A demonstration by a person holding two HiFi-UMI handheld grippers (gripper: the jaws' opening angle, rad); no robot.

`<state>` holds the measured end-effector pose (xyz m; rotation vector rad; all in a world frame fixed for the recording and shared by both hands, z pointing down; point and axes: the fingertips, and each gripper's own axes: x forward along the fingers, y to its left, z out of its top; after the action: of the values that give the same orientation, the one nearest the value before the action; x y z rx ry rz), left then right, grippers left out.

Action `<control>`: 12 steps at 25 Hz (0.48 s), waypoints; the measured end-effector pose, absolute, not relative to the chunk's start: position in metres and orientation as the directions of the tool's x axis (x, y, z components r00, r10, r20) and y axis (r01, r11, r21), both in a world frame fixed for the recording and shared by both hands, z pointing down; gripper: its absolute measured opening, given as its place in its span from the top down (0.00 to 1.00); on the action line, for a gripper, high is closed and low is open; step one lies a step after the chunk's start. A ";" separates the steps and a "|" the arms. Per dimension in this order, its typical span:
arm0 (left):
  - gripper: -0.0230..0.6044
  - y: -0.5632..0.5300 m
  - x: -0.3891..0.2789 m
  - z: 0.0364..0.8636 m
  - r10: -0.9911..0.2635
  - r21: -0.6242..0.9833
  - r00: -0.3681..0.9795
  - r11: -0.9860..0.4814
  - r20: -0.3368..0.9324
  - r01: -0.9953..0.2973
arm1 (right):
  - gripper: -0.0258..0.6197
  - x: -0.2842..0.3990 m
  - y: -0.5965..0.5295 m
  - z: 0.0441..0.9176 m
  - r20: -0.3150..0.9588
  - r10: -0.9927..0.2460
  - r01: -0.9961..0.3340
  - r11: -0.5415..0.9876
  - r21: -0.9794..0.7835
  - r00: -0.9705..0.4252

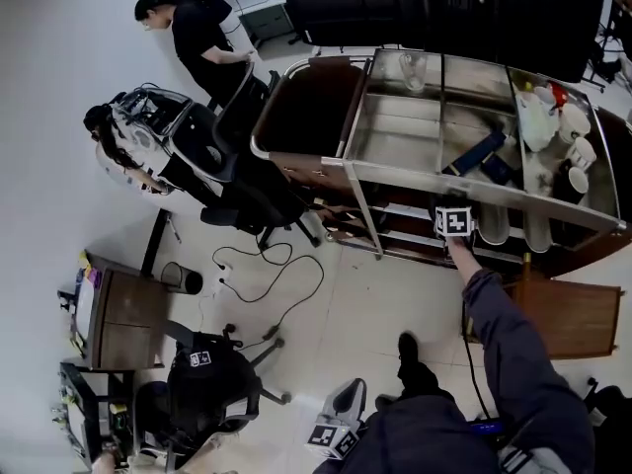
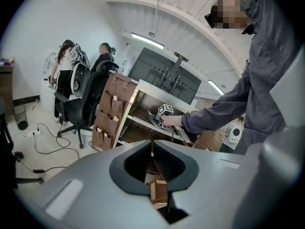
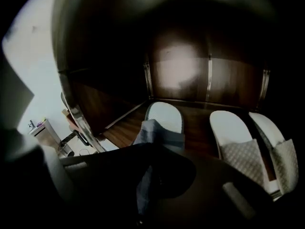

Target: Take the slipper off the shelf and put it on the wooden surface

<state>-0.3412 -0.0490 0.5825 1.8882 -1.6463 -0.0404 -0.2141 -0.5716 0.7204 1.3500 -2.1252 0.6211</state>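
On the cart's dark lower shelf (image 3: pixel 128 128) lies a white slipper (image 3: pixel 164 116) with a blue-grey strap. My right gripper (image 3: pixel 151 149) is shut on that strap, and the fabric runs down between its jaws. In the head view the right gripper (image 1: pixel 454 223) reaches under the metal frame of the cart (image 1: pixel 395 171). My left gripper (image 1: pixel 336 428) hangs low by my body, away from the cart. It (image 2: pixel 152 151) looks shut with nothing in it. A brown wooden surface (image 1: pixel 578 314) lies to the right, below the cart.
Two more white slippers (image 3: pixel 236 140) (image 3: pixel 274 140) lie to the right of the held one. Bottles and cups (image 1: pixel 553 126) fill the upper shelf. Two people (image 1: pixel 197 33) and office chairs (image 1: pixel 232 181) are at the left, with a cable (image 1: pixel 281 279) on the floor.
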 end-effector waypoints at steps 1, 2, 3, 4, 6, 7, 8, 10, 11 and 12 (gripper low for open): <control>0.92 -0.052 -0.349 0.583 -0.903 0.465 0.206 -0.008 0.378 -0.885 | 0.92 -0.220 -0.579 0.728 0.675 -0.646 -0.915 0.389 -0.110 -0.356; 0.93 -0.054 -0.356 0.583 -0.903 0.463 0.191 0.010 0.385 -0.886 | 0.89 -0.226 -0.584 0.735 0.688 -0.627 -0.913 0.384 -0.137 -0.367; 0.93 -0.056 -0.363 0.583 -0.904 0.461 0.177 0.024 0.389 -0.887 | 0.88 -0.233 -0.585 0.738 0.691 -0.617 -0.912 0.379 -0.159 -0.377; 0.93 -0.058 -0.369 0.583 -0.906 0.460 0.168 0.032 0.388 -0.888 | 0.88 -0.237 -0.587 0.735 0.677 -0.636 -0.915 0.375 -0.149 -0.370; 0.93 -0.063 -0.376 0.582 -0.910 0.457 0.167 0.027 0.379 -0.889 | 0.87 -0.235 -0.592 0.712 0.587 -0.745 -0.925 0.381 -0.013 -0.315; 0.93 -0.066 -0.377 0.582 -0.910 0.457 0.175 0.017 0.375 -0.890 | 0.87 -0.238 -0.588 0.698 0.534 -0.786 -0.917 0.395 0.048 -0.311; 0.93 -0.067 -0.378 0.582 -0.909 0.457 0.189 0.002 0.372 -0.889 | 0.87 -0.242 -0.576 0.688 0.494 -0.808 -0.906 0.414 0.085 -0.322; 0.93 -0.070 -0.376 0.582 -0.903 0.462 0.225 -0.034 0.366 -0.886 | 0.88 -0.245 -0.539 0.677 0.456 -0.816 -0.889 0.447 0.105 -0.356; 0.93 -0.070 -0.374 0.582 -0.901 0.462 0.243 -0.054 0.360 -0.885 | 0.89 -0.245 -0.514 0.675 0.453 -0.808 -0.881 0.464 0.095 -0.376; 0.93 -0.068 -0.373 0.581 -0.899 0.461 0.260 -0.074 0.354 -0.884 | 0.90 -0.246 -0.486 0.671 0.452 -0.797 -0.871 0.484 0.080 -0.401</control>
<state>-0.3728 -0.0684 0.5812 1.9407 -1.6109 -0.0306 -0.2456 -0.4856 0.6715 1.3851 -2.3025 0.2333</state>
